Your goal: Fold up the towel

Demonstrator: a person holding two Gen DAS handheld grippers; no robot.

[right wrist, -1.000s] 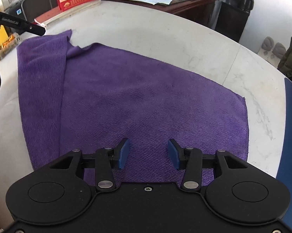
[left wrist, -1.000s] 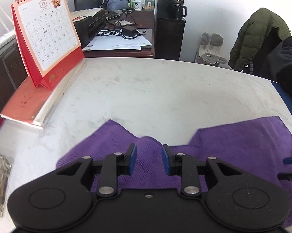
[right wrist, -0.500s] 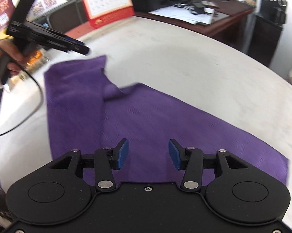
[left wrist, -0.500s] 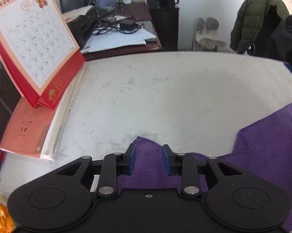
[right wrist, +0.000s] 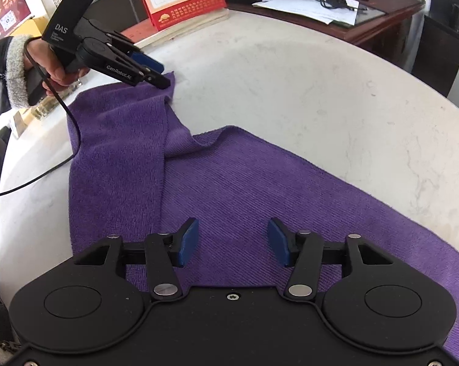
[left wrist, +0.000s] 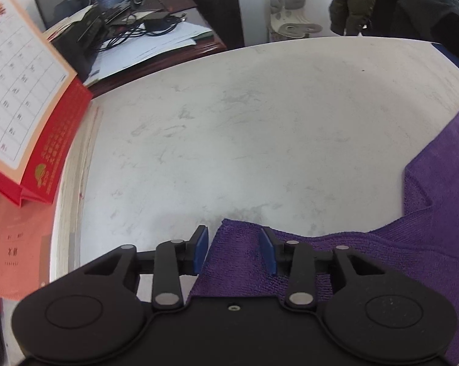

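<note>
A purple towel (right wrist: 244, 189) lies on the white marble table (right wrist: 336, 91), with its left strip folded over and a ridge near the far edge. My left gripper (left wrist: 234, 251) is open, and the towel's far left corner (left wrist: 238, 244) lies between its blue pads. The right wrist view shows the same gripper (right wrist: 156, 74) just above that corner. My right gripper (right wrist: 233, 241) is open and empty, hovering over the near middle of the towel.
A red desk calendar (left wrist: 22, 106) stands on a flat booklet (left wrist: 25, 244) at the table's left edge. A wooden desk (left wrist: 156, 42) with papers, cables and a printer stands beyond the table. Jackets (left wrist: 412, 3) hang at the far right.
My left gripper has moved left along the towel's far edge to its corner. My right gripper has drawn back a little and turned left. Both stay open.
</note>
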